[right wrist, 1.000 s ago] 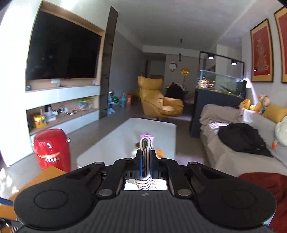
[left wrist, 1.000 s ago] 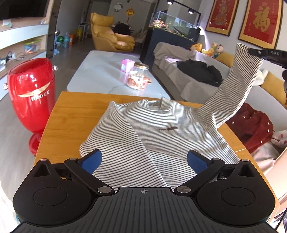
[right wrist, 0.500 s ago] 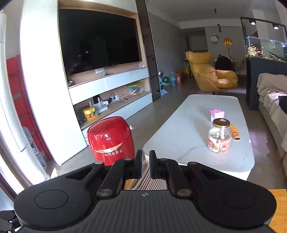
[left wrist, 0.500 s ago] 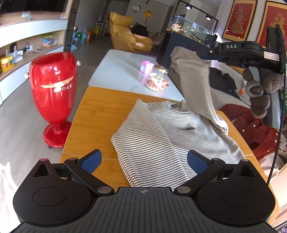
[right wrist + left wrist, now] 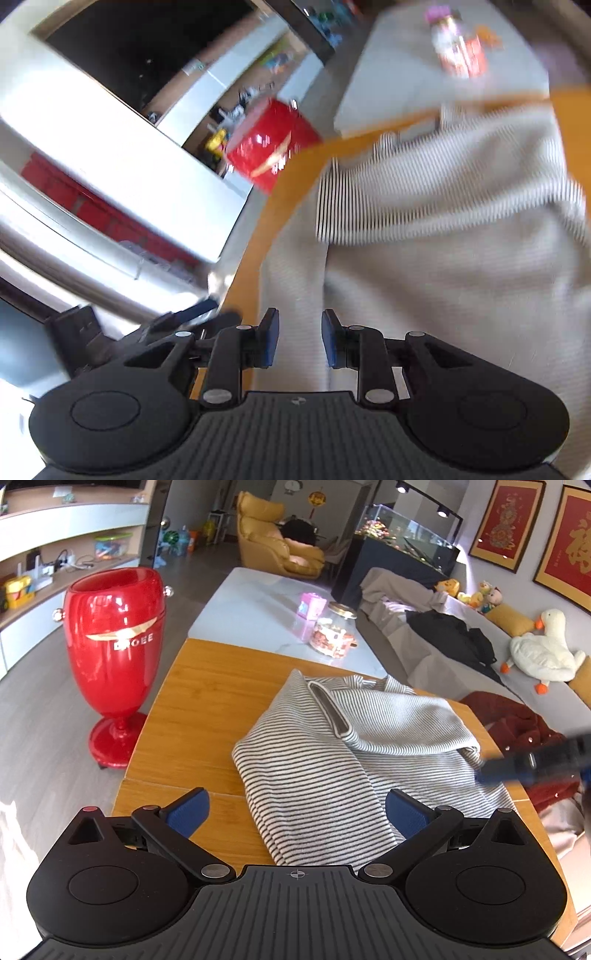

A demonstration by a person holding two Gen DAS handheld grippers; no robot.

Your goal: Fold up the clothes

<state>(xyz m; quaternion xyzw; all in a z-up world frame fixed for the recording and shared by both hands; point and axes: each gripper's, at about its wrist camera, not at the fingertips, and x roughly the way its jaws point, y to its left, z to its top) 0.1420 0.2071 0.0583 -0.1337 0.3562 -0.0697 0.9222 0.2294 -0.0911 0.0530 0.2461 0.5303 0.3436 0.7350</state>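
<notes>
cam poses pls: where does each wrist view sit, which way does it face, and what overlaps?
Left wrist: on the left gripper, above the wooden table's near edge, facing across the striped sweater into the living room; own wide-open fingers and the blurred right gripper show.
Right wrist: on the right gripper, tilted, blurred, close over the sweater; its jaws are opening, cloth beneath, not pinched.
Shared: sweater, table, red pedestal bin, snack jar.

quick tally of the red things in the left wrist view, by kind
red vase: 1
red garment beside the wooden table: 1
red framed pictures on the wall: 2
total: 4
</notes>
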